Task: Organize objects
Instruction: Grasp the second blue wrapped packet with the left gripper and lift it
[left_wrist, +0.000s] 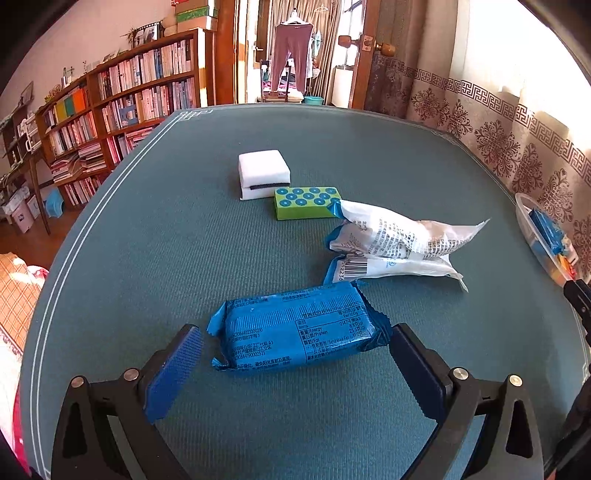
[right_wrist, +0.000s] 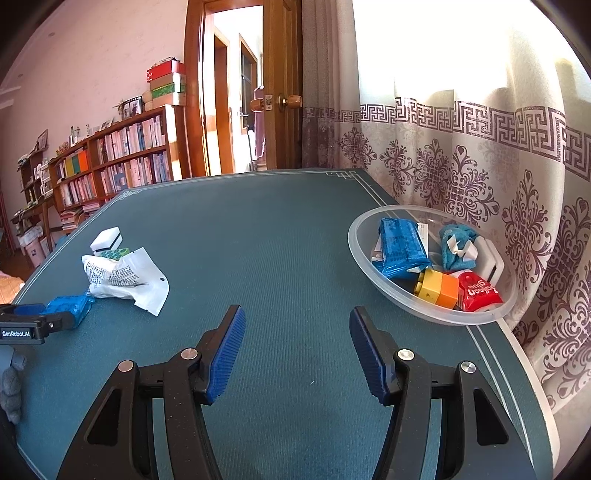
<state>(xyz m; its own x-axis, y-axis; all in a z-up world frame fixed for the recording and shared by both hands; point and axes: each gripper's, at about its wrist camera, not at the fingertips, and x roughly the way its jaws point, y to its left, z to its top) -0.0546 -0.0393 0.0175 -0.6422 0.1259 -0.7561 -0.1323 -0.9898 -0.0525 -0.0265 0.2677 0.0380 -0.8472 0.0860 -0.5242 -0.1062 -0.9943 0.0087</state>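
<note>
While the left gripper (left_wrist: 295, 354) hangs low over the green table (left_wrist: 166, 258), its jaws stand open around a blue wrapped packet (left_wrist: 295, 328), pads apart from the wrapper. Beyond it lie a crumpled white bag (left_wrist: 399, 236), a green dotted block (left_wrist: 306, 201) and a white sponge (left_wrist: 264, 173). Further right, the right gripper (right_wrist: 297, 347) has its jaws open on nothing, near a clear bowl (right_wrist: 373, 273) holding another blue packet (right_wrist: 400, 247).

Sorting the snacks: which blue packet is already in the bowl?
The blue packet inside the clear bowl; the other blue packet lies on the table between the left gripper's jaws.
</note>
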